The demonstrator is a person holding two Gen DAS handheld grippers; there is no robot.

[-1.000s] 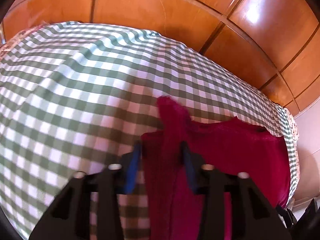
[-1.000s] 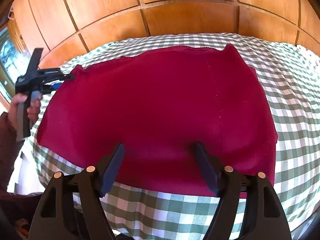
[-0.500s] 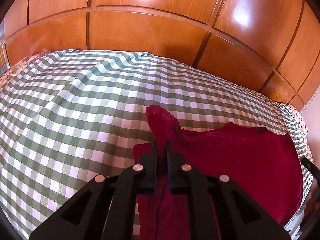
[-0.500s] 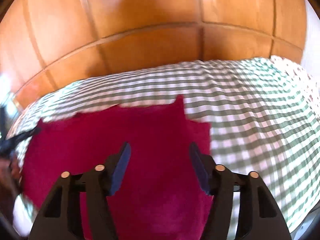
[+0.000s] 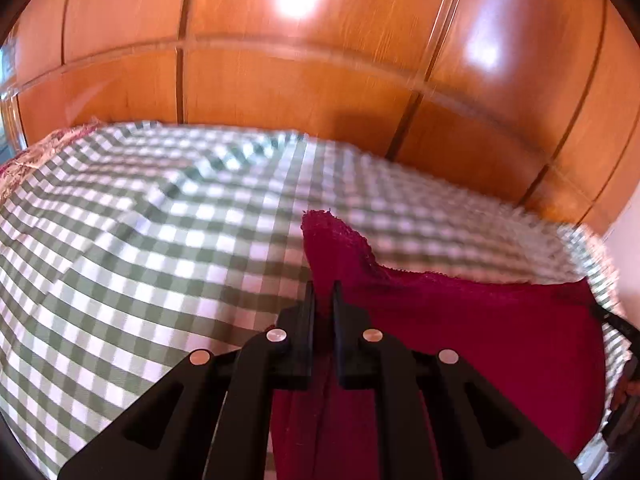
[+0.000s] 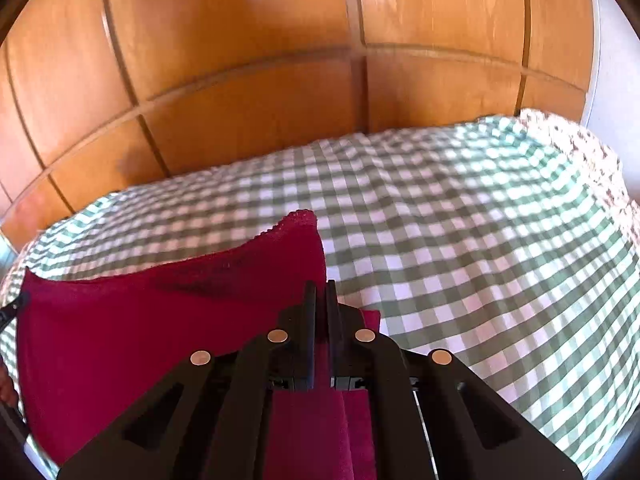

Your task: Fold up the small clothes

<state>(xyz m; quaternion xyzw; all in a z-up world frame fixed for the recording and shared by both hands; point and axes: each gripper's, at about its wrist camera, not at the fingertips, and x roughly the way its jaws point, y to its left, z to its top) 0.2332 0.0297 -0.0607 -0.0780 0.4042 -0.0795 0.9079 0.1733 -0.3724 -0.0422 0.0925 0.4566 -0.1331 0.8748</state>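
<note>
Two hand-held grippers pinch opposite corners of a crimson cloth (image 5: 460, 320) spread on a surface under a green-and-white checked cover (image 5: 140, 260), with orange wooden panelling (image 5: 300, 80) rising behind its far edge. The left gripper (image 5: 324, 294) angles downward, its black jaws drawn together on a peaked corner of the cloth that stands up past the fingertips. The right gripper (image 6: 320, 284), likewise tilted down toward the cover, is clamped on the cloth's other upper corner (image 6: 296, 232), the fabric bunched between its jaws. Between the two grips the upper hem sags in a shallow curve just above the cover, while the rest of the cloth lies toward the near edge. At the right margin of the left view, part of a person's hand (image 5: 624, 388) shows.

A second ago both pairs of jaws stood apart: the left straddled its corner, the right hung open over the cloth's near hem. The right gripper has since swung across to the far corner and shut.
</note>
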